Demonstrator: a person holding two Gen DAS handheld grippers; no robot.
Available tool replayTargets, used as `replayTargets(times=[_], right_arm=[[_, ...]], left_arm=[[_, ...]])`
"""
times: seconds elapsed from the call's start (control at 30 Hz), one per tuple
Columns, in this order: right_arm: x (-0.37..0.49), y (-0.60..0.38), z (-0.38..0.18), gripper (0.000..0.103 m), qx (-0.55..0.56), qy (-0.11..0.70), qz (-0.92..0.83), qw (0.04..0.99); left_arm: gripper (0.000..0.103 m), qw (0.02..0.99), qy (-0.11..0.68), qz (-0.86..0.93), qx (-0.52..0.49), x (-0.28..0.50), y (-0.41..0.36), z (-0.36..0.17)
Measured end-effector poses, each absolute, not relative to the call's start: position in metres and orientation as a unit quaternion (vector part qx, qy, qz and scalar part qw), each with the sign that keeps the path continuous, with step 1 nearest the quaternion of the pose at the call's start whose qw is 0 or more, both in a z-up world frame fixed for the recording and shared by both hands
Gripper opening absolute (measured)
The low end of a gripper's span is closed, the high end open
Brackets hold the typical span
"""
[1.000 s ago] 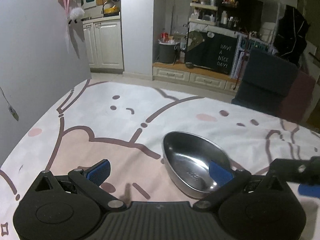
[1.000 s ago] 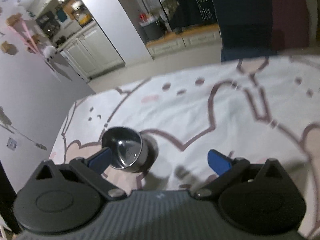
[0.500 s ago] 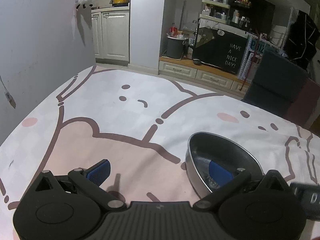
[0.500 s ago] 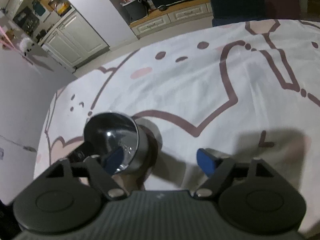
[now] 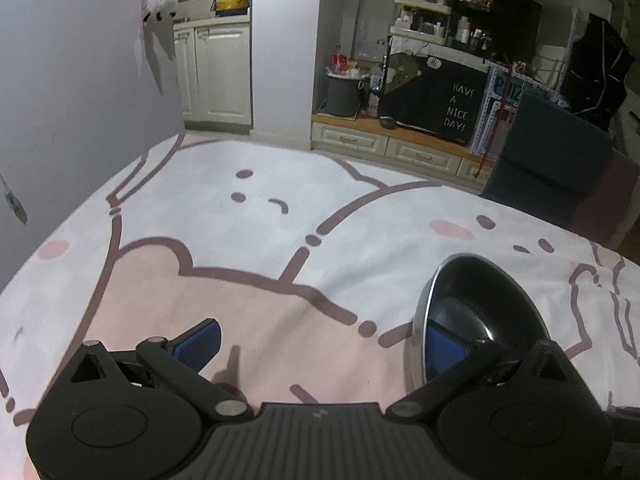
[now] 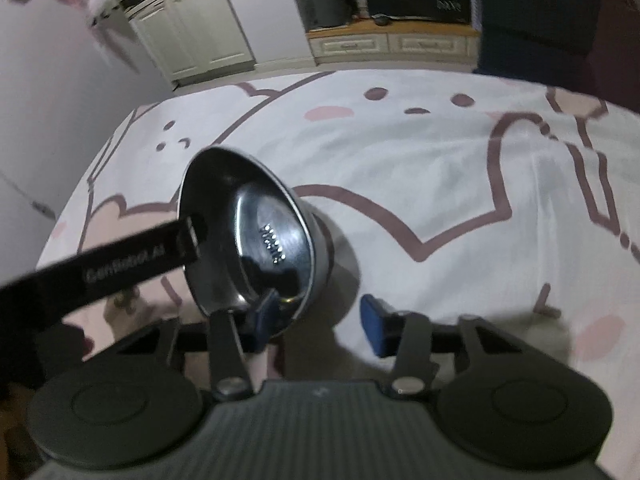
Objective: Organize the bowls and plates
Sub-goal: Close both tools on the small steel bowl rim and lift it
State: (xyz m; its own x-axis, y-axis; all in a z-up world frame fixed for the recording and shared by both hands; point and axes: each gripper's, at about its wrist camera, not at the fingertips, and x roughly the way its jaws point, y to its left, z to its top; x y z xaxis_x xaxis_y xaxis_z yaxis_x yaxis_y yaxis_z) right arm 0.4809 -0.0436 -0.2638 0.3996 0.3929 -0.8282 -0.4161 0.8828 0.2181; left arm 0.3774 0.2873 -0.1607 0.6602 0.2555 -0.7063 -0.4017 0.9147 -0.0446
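Observation:
A steel bowl [image 5: 484, 312] sits tilted on the cartoon-print cloth, at the lower right of the left wrist view. My left gripper [image 5: 320, 344] is open; its right blue finger [image 5: 444, 350] is inside the bowl and the bowl's near rim lies between the fingers. In the right wrist view the same bowl [image 6: 248, 236] is at centre left. My right gripper [image 6: 320, 320] is open, with its left finger [image 6: 266, 314] inside the bowl's near rim. The left gripper's finger [image 6: 132, 260] reaches into the bowl from the left.
The cloth [image 5: 248, 248] covers the whole table. A grey wall [image 5: 72, 92] borders the table on the left. Beyond the far edge stand a dark chair [image 5: 560, 168], white cabinets [image 5: 220, 72] and a chalkboard stand [image 5: 440, 100].
Both grippers have closed in on the bowl. The right gripper's left finger went inside the bowl, and its jaws have narrowed. The bowl has shifted right in the left wrist view.

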Motion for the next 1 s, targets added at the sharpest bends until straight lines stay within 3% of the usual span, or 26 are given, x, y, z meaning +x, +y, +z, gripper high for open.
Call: replayTargets(times=[0.17,0.27,0.33,0.5,0.7,1.0], right_arm=[[0.471,-0.043,-0.256,0.017,-0.047,0.463,0.258,0.847],[0.469,-0.043,-0.252,0.014,-0.067,0.452,0.262,0.850],[0.468,-0.043,-0.250,0.011,-0.083,0.440,0.265,0.854],[0.466,-0.046,-0.243,0.009,-0.127,0.422,0.287,0.850],[0.481,-0.055,-0.241,0.007,-0.114,0.432,0.288,0.847],[0.494,-0.087,-0.231,0.005,-0.025,0.471,0.264,0.842]], left_arm=[[0.097,0.912,0.360,0.180,-0.079,0.378,0.281,-0.157],[0.084,0.914,0.352,0.178,-0.090,0.377,0.281,-0.155],[0.081,0.914,0.353,0.169,-0.104,0.377,0.283,-0.154],[0.054,0.912,0.369,0.133,-0.122,0.380,0.280,-0.160],[0.008,0.903,0.387,0.082,-0.170,0.381,0.273,-0.163],[0.009,0.899,0.394,0.060,-0.180,0.371,0.250,-0.143]])
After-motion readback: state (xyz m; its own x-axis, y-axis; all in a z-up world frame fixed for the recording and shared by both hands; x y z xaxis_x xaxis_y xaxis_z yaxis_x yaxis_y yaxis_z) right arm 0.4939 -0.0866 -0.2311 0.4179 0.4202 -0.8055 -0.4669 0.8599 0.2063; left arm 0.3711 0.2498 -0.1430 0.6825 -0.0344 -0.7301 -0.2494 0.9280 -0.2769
